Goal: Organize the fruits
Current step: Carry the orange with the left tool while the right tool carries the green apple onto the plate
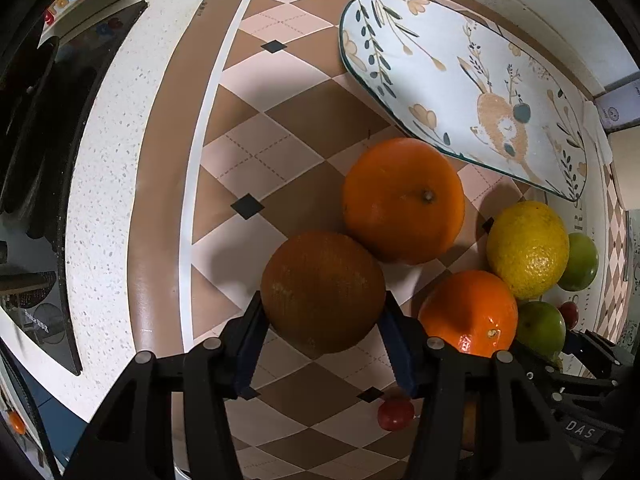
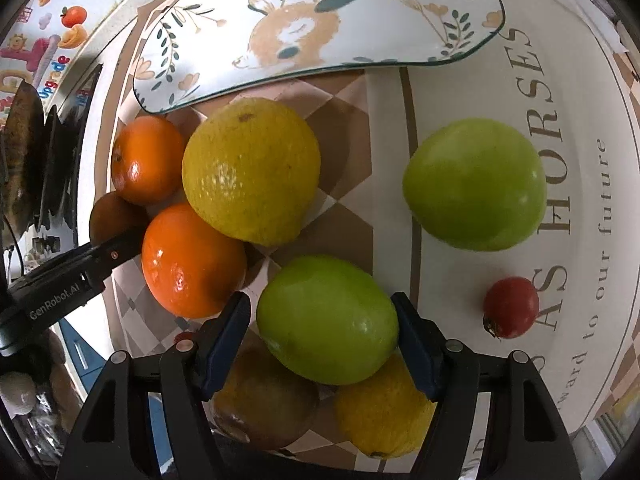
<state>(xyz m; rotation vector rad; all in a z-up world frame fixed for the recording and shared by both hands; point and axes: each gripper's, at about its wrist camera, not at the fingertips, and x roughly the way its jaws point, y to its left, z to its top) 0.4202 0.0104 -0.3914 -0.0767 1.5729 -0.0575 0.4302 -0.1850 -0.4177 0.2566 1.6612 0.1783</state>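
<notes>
My left gripper (image 1: 322,320) is shut on a dull brown-orange fruit (image 1: 322,290), held above the checked mat. My right gripper (image 2: 324,330) is shut on a green apple (image 2: 326,320). A long floral plate (image 1: 460,80) lies at the back, bare; it also shows in the right wrist view (image 2: 320,28). Two oranges (image 1: 402,200) (image 1: 470,314), a yellow citrus (image 1: 528,248) and green apples (image 1: 578,262) lie on the mat. In the right wrist view a second green apple (image 2: 476,184), yellow citrus (image 2: 252,170), oranges (image 2: 192,260) and a cherry tomato (image 2: 510,308) lie around.
A brown fruit (image 2: 260,400) and a lemon (image 2: 382,416) lie under my right gripper. A small tomato (image 1: 395,414) lies under my left gripper. A black stove (image 1: 48,160) sits at the left on the speckled counter (image 1: 116,160).
</notes>
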